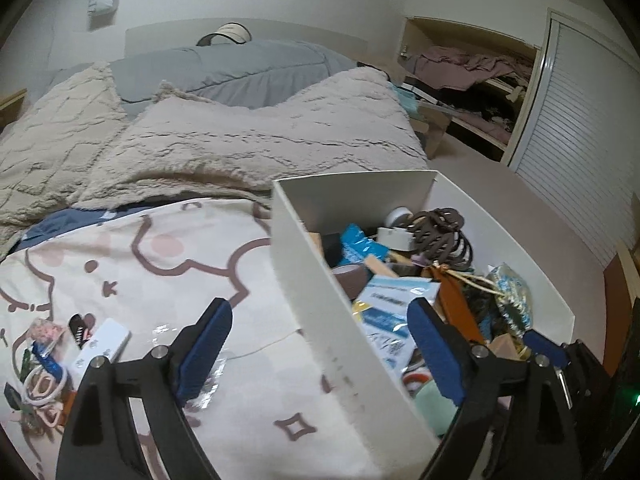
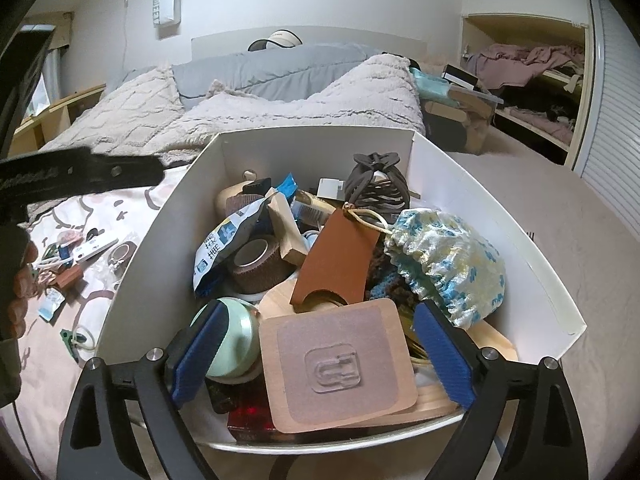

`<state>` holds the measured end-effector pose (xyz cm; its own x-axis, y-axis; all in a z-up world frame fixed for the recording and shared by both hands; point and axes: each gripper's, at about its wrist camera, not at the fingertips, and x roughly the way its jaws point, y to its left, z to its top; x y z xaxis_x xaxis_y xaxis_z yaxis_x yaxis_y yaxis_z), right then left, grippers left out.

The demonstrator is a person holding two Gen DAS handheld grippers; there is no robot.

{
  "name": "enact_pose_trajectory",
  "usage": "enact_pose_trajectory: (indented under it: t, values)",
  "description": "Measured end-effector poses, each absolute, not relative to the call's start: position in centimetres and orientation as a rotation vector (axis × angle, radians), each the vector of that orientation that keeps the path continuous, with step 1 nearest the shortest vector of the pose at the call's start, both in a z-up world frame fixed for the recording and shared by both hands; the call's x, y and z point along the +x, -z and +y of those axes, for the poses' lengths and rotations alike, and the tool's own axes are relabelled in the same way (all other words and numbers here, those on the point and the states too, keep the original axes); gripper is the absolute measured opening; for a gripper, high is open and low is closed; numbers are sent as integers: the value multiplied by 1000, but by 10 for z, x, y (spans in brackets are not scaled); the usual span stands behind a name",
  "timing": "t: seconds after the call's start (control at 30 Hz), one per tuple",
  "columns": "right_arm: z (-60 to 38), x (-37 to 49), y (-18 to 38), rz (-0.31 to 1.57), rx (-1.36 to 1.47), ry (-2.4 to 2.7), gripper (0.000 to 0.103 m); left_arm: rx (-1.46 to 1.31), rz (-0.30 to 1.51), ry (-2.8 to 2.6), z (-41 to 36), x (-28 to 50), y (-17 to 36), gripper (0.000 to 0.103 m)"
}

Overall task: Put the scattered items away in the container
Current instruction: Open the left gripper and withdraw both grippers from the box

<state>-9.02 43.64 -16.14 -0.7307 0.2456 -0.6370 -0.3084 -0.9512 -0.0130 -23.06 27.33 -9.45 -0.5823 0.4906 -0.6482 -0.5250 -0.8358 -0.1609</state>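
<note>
Bedroom setting: we look across a bed with a cartoon-print cover [image 1: 168,264], fluffy cream blankets [image 1: 240,136] and a grey duvet [image 1: 240,68] toward a white wall, where a hanging paper bag [image 2: 166,0] reads "SWEET". At far right an open closet [image 2: 532,76] shows heaped clothes.

On the bed sits the white container [image 2: 532,256], already crowded: a brown leather tag [image 2: 340,256], a shiny blue-and-white drawstring pouch [image 2: 448,264], a roll of brown tape [image 2: 256,260], a dark claw hair clip [image 2: 376,188], a blue-and-white packet [image 2: 224,240] with print too small for us to read, and a beige square pad [image 2: 340,364] nearest us.

Our right gripper [image 2: 320,360] hangs over the container's near end, jaws spread wide on either side of the pad, not pressing it.

Our left gripper [image 1: 320,348] straddles the container's left wall, jaws wide apart, holding nothing.

Scattered items [image 1: 52,364] lie on the cover to the left of the container, among them a white box [image 1: 102,346], rings and small packets.
</note>
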Motion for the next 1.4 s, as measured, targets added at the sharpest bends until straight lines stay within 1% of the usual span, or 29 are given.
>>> enact_pose_trajectory:
  t: [0.07,0.13,0.17,0.2,0.23,0.33,0.4,0.47,0.6,0.93,1.27,1.4]
  values:
    - [436,-90,161,134,-956,-2673,96,-958,62,-2397,264,-231,98,99]
    - [436,-90,161,134,-942,-2672,97,-955,70,-2415,256,-231,102,100]
    - [436,-90,160,134,-936,-2672,98,-958,79,-2423,252,-231,104,100]
    - [435,-89,159,134,-931,-2674,102,-966,86,-2431,248,-232,107,100]
    - [435,-88,158,136,-925,-2677,103,-973,85,-2436,244,-233,109,100]
    - [435,-86,157,141,-921,-2698,103,-987,64,-2443,233,-235,113,100]
    - [438,-84,155,181,-903,-2713,103,-982,50,-2446,227,-235,114,100]
    - [441,-82,152,238,-868,-2724,103,-971,47,-2451,222,-233,114,100]
    - [445,-74,142,269,-759,-2716,103,-939,53,-2463,214,-229,111,100]
    - [446,-76,133,226,-724,-2654,103,-890,79,-2504,199,-225,105,100]
    - [431,-89,125,242,-746,-2634,103,-910,13,-2541,161,-231,100,100]
    - [413,-97,118,213,-767,-2649,103,-895,16,-2578,141,-231,98,100]
